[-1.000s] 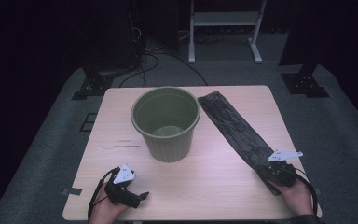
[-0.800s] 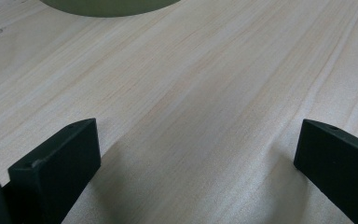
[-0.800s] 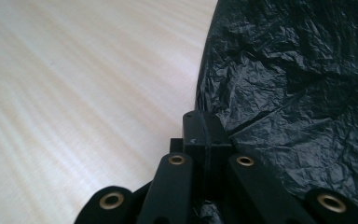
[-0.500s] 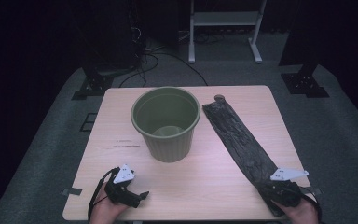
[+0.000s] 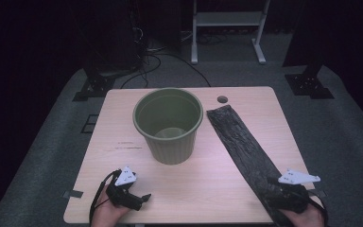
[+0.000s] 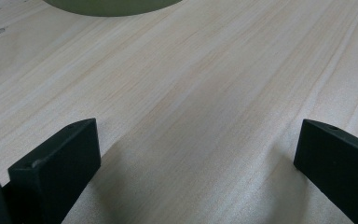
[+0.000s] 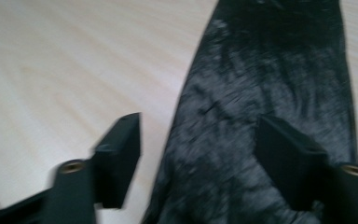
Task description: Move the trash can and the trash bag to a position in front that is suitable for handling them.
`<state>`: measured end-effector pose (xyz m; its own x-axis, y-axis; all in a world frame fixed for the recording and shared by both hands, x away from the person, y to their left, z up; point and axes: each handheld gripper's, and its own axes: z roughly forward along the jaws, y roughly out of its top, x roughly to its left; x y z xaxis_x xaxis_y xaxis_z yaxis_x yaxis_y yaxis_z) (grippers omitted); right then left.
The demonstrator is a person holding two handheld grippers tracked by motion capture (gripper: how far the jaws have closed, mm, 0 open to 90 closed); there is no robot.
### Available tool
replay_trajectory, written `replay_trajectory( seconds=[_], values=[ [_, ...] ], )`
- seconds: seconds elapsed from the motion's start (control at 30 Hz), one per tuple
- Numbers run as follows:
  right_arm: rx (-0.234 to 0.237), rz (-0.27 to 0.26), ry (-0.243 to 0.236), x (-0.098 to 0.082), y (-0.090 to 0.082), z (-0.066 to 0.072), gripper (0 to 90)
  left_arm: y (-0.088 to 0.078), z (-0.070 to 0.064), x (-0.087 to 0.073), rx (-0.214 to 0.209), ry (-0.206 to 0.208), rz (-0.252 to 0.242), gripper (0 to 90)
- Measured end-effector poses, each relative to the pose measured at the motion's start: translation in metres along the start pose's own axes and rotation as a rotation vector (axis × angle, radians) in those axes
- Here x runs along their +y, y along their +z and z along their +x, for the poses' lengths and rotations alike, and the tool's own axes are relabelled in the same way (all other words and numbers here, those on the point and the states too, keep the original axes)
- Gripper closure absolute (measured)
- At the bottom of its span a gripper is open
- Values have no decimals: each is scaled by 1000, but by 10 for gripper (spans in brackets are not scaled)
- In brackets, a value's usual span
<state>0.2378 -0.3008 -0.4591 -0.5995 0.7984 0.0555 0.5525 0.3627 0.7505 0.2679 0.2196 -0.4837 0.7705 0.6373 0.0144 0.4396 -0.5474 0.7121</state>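
- The black bag (image 5: 246, 151) is a long, flat, folded strip of thin dark plastic with a crinkled, faintly glossy surface.
- It lies flat on the table (image 5: 203, 184), on the right half, running diagonally: its far end sits near the small round hole in the tabletop, just right of the green bin (image 5: 168, 124), and its near end reaches the near right edge.
- The far end is cut square; the strip keeps an even width along its length.
- In the right gripper view, the bag (image 7: 270, 116) shows fine wrinkles and streaks, with its left edge curving over the pale wood.
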Motion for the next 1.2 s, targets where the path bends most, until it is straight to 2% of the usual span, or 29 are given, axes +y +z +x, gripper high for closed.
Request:
replay_trajectory(
  seconds=[0.1, 0.17, 0.27, 0.47, 0.57, 0.7, 0.87, 1.07, 1.1, 1.2],
  values=[
    [-37, 13, 16, 10, 11, -9, 126, 0, 0, 0, 0, 0, 1, 0],
    [-40, 19, 22, 16, 19, -14, 106, 0, 0, 0, 0, 0, 1, 0],
    [-72, 56, 23, 26, 31, -21, 10, 0, 0, 0, 0, -1, 1, 0],
    [-118, 87, 14, 37, 56, -38, 0, 0, 0, 0, 1, -1, 0, 0],
    [-82, 95, 40, 36, 65, -41, 0, 0, 0, 0, 1, -2, -1, 0],
    [-83, 91, 15, 32, 73, -40, 0, 0, 0, 0, 1, -3, 0, 0],
    [-92, 58, 21, 28, 73, -38, 0, 0, 1, 1, -3, 2, 0, 0],
    [-93, 58, 22, 28, 73, -38, 0, 0, 1, 4, -1, 15, 18, 0],
    [-93, 58, 22, 28, 73, -38, 0, -1, 1, 6, 6, 22, 17, 0],
    [-93, 58, 22, 28, 73, -38, 0, -7, 0, 13, 10, 5, -4, 0]
  ],
)
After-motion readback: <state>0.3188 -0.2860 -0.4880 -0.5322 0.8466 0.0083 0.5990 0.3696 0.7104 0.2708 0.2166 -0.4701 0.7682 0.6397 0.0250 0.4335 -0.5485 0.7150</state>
